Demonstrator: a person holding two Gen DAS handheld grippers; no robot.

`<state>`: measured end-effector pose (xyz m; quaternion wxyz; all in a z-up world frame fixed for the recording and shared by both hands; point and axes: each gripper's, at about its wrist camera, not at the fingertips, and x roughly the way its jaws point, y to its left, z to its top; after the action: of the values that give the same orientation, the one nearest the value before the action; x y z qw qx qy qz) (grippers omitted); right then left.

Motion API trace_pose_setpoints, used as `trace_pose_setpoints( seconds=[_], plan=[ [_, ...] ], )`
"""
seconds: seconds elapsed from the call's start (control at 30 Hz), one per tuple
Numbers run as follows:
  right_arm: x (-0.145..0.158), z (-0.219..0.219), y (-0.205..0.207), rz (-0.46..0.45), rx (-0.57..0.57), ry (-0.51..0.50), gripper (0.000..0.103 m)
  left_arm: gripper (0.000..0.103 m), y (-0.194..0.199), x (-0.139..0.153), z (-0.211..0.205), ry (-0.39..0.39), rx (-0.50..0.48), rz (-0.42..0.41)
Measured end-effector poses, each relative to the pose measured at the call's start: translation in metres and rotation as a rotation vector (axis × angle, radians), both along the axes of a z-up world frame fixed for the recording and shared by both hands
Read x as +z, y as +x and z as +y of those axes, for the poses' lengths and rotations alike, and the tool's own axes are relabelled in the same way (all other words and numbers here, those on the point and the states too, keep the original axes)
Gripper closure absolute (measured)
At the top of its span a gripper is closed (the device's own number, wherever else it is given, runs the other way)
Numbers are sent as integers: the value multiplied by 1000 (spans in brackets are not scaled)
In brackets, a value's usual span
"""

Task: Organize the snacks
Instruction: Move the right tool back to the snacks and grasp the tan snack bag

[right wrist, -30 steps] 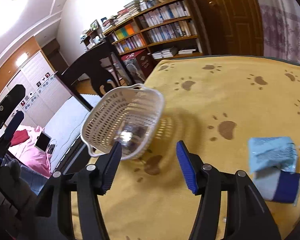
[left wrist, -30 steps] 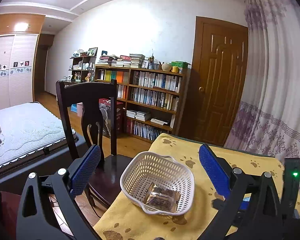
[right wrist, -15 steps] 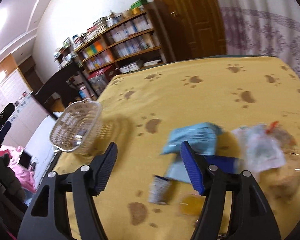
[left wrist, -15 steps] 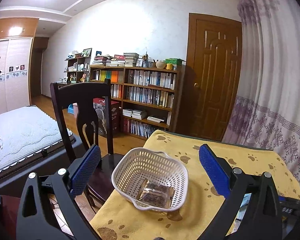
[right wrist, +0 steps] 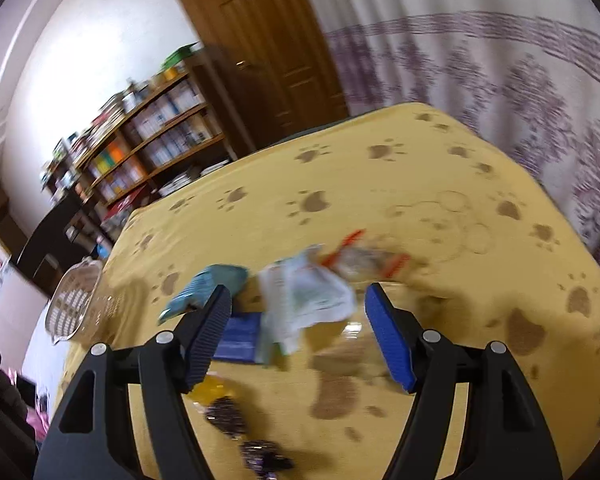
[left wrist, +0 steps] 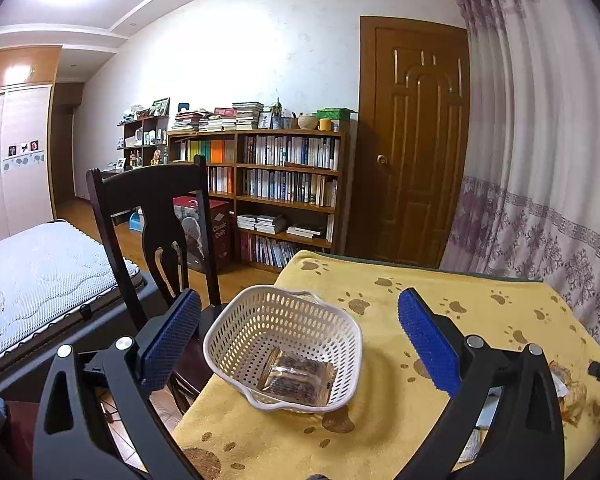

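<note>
A white perforated basket [left wrist: 260, 320] sits near the left edge of the yellow paw-print tablecloth [left wrist: 480, 308], holding one clear packet of dark snacks [left wrist: 296, 376]. My left gripper [left wrist: 300, 340] hovers open in front of the basket, empty. In the blurred right wrist view, my right gripper [right wrist: 298, 340] stands open above a pile of snacks: a white-green packet [right wrist: 304, 300], a light blue packet [right wrist: 208, 288], a dark blue pack [right wrist: 240, 336], a clear bag with orange trim [right wrist: 364, 260] and dark wrapped pieces [right wrist: 224, 416]. The basket [right wrist: 74, 304] lies far left there.
A dark wooden chair [left wrist: 152, 216] stands at the table's left side, a bed [left wrist: 40, 264] beyond it. Bookshelves [left wrist: 284, 184], a wooden door [left wrist: 416, 140] and patterned curtains [left wrist: 548, 160] lie behind. Part of the snack pile [left wrist: 568, 384] shows at the right edge.
My right gripper has swung right, away from the basket, and now hangs over the snack pile. My left gripper drew back a little from the basket. Both stay open.
</note>
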<state>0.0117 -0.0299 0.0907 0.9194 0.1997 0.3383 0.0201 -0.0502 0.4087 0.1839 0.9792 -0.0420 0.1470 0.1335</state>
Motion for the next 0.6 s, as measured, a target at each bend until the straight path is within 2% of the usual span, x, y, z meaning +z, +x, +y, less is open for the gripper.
trace_pose_setpoints(
  seconds=[0.27,0.6],
  plan=[
    [-21,-35,-1,62,-105,53,21,3,3,-5,-9,18,-18,19],
    [-65,-42,17,205,-136,125,20,3,7,-9,-16,31,-35,35]
  ],
)
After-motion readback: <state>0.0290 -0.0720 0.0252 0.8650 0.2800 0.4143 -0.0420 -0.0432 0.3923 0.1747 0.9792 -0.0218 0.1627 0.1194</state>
